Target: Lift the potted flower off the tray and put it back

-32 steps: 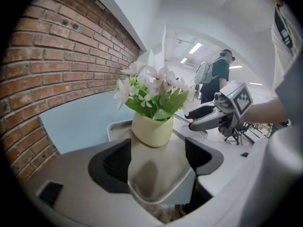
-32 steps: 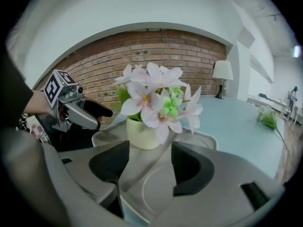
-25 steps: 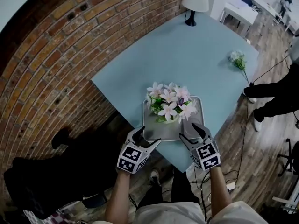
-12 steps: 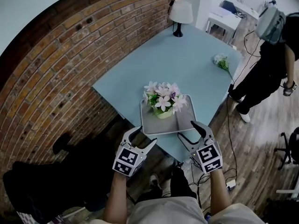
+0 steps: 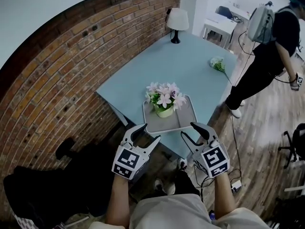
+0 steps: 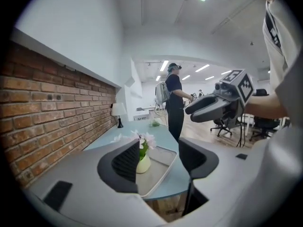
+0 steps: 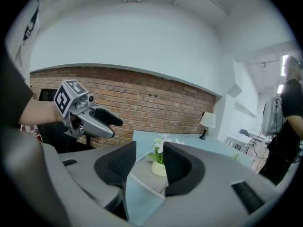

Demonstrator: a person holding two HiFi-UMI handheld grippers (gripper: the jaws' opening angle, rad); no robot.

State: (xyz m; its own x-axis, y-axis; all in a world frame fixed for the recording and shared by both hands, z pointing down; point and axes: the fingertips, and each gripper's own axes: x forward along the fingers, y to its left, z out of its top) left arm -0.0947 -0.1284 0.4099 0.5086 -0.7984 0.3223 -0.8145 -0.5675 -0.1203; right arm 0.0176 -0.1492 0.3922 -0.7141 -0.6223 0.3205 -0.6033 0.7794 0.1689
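Observation:
The potted flower [image 5: 165, 99], pink and white blooms in a pale pot, stands on a grey tray [image 5: 183, 122] at the near corner of the light blue table [image 5: 190, 61]. It also shows in the left gripper view, potted flower [image 6: 142, 150] on the tray [image 6: 158, 171], and in the right gripper view, potted flower [image 7: 160, 161]. My left gripper [image 5: 142, 136] hovers short of the table's near edge, jaws closing with nothing between them. My right gripper [image 5: 193, 132] hangs beside it, jaws also closing on nothing. Both are well apart from the pot.
A brick wall [image 5: 62, 75] runs along the table's left side. A lamp [image 5: 177, 22] stands at the far corner, a loose flower sprig [image 5: 217, 64] near the right edge. A person [image 5: 267, 46] with a backpack stands at the right. Cables lie on the wooden floor.
Both grippers have risen and drawn back from the tray's front edge, and their jaws have narrowed. The person at the right has come closer into view. The pot stays on the tray.

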